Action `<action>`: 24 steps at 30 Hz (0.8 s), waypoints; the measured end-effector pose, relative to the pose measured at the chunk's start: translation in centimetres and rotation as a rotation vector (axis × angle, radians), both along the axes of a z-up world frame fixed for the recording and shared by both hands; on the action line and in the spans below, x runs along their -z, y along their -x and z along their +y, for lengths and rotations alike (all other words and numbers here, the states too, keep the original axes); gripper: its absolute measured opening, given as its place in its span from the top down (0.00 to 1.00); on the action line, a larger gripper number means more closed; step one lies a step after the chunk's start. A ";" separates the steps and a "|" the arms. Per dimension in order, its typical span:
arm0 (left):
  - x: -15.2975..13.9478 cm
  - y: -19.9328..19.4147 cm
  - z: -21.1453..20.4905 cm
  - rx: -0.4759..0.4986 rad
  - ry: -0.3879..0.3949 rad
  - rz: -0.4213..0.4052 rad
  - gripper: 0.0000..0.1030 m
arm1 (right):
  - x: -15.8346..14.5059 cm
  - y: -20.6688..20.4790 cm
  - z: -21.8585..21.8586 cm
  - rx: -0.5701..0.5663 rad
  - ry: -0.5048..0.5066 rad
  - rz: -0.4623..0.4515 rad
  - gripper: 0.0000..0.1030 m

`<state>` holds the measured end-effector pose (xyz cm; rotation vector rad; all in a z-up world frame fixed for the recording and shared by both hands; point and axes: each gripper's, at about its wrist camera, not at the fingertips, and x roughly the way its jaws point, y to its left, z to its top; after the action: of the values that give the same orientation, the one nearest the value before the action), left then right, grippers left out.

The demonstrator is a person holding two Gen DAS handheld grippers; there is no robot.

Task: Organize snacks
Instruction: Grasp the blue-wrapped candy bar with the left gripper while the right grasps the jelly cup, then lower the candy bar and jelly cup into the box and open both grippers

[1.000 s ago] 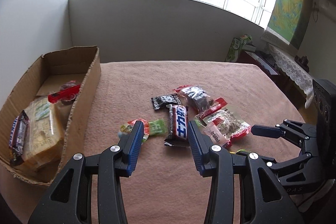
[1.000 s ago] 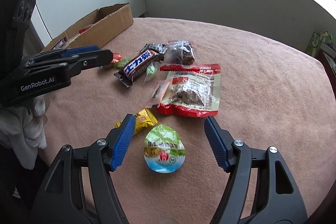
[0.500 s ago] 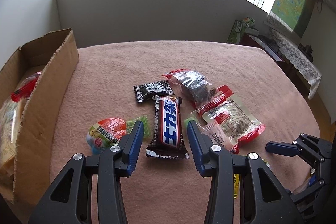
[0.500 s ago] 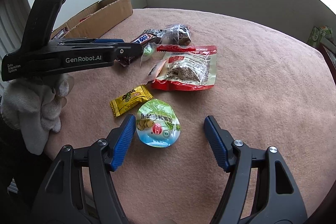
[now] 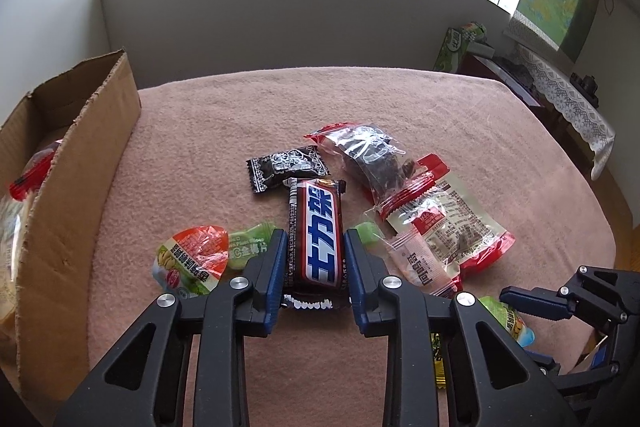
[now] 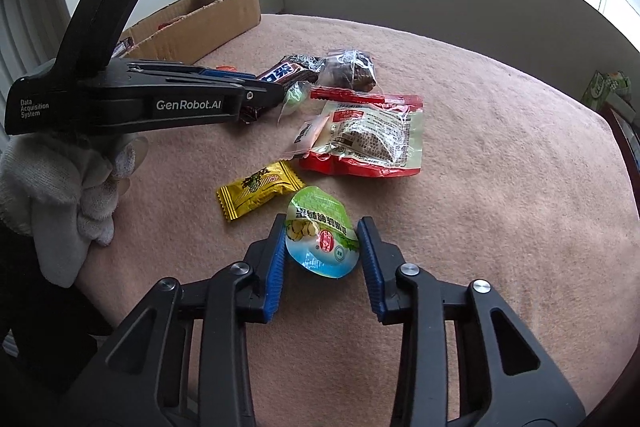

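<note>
Beside the brown cardboard box point(image 5: 76, 163), our left tongs point(image 5: 315, 259) have just closed onto the dark-wrapped chocolate bar point(image 5: 318, 239); farther away, our right tongs point(image 6: 321, 247) pinch the round green-lidded snack cup point(image 6: 322, 237).

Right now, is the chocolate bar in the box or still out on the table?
Out. The chocolate bar lies on the table, between the left gripper pads; the cardboard box stands apart.

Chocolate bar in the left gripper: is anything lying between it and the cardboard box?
Yes. The chocolate bar sits between the left gripper's pads. Toward the cardboard box, a red-and-green pouch and a green candy lie on the cloth. Lifted, the bar would likely pass over them.
</note>
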<state>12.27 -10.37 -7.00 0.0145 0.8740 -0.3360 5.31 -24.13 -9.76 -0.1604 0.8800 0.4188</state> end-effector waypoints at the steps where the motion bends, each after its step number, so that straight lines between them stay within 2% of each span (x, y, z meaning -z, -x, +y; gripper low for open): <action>1: 0.0 0.1 0.0 0.001 0.000 -0.002 0.74 | -0.1 -0.2 0.0 0.002 -0.007 0.000 0.66; 11: -1.4 1.3 1.4 -0.015 0.043 -0.039 0.74 | -2.0 0.0 -0.1 0.023 -0.074 -0.032 0.67; 19: -4.0 2.4 3.3 -0.038 0.128 -0.104 0.74 | -5.9 -1.0 2.9 0.000 -0.136 -0.111 0.67; 24: -5.2 3.1 5.1 -0.068 0.161 -0.147 0.74 | -7.1 -2.2 5.4 -0.016 -0.183 -0.120 0.67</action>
<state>9.16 -5.28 -1.79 -0.1379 0.6985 -0.3370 7.49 -18.70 -2.69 -0.0238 0.7192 0.4976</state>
